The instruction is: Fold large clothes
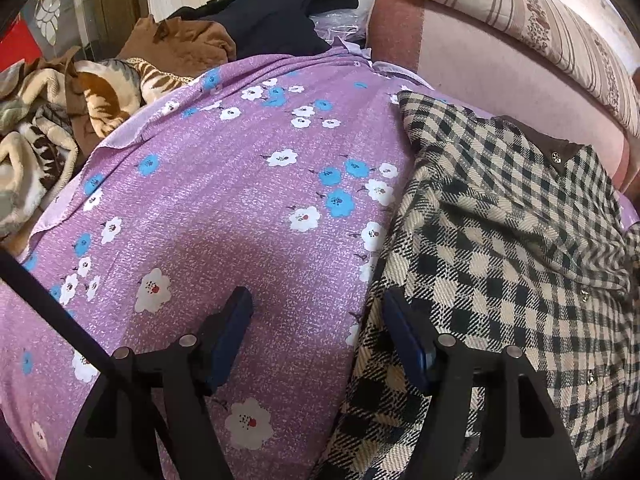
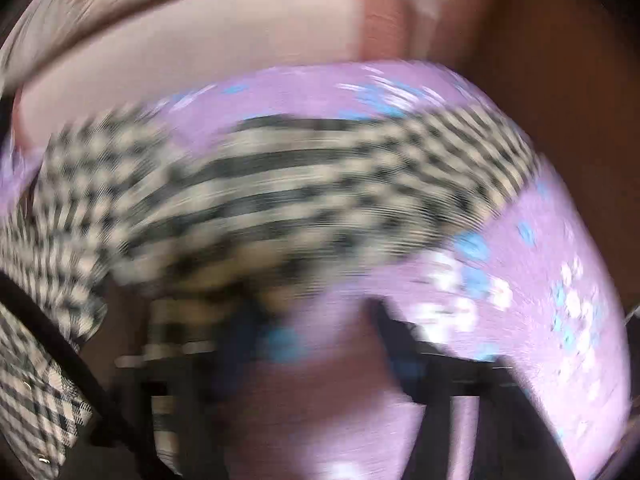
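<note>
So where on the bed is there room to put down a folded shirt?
The widest free patch is the purple flowered sheet, between the checked garment on the right and the striped blankets heaped on the left. The far end is crowded with dark clothes and a brown garment.

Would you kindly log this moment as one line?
left gripper: open, empty | right gripper: open, blurred | black-and-cream checked woollen garment: unfolded on purple floral bedsheet

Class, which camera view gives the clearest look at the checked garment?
The left wrist view: the checked garment lies sharp on the purple floral sheet, its weave and buttons visible. The right wrist view shows it too, but smeared by motion blur.
</note>
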Available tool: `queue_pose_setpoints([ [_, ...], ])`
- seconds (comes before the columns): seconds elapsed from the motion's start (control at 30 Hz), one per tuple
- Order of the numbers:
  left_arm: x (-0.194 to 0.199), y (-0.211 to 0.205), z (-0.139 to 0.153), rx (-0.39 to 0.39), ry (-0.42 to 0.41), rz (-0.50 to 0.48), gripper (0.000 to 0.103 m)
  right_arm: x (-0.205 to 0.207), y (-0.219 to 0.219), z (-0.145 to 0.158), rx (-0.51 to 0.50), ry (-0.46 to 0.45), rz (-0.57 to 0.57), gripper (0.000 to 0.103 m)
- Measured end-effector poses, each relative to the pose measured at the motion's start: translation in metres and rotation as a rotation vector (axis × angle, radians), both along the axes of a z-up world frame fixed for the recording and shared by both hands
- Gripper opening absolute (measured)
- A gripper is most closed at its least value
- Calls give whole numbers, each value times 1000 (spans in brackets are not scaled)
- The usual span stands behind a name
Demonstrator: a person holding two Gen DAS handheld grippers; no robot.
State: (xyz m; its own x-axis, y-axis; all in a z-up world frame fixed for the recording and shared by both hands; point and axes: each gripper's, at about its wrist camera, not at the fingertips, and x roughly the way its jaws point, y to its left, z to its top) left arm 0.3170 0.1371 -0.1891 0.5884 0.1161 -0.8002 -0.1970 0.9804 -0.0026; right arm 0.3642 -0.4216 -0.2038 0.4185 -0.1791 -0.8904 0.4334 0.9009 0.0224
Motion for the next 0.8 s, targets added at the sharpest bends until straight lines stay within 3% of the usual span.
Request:
queue_pose_setpoints([
  [0.1,-5,-2,3,-9,-27,10,67,-22,-67,-7,27,-4,-169,68],
  [0.23,-7,-9,1,5,-40,-2,67,-46,-146,-5,261,-152,-345,68],
  [0.43,-5,-8,-4,0,-27,2,68,-38,-194,-9,385,-245,-430,68],
  [0.7,-2,-12,-8,5,-16,-14,76,4,-211,-16,394,-281,-451,68],
  [0.73,-1,-13,-9,6,-14,-17,77,7,-214,-15,397,-284,-465,66],
  [0.77,-1,-14,-9,12,-12,-21,79,11,-216,-14,398,-287,-475,59],
  [0.8,0,-15,-10,17,-10,-23,80,14,-218,-14,400,-286,-482,42],
])
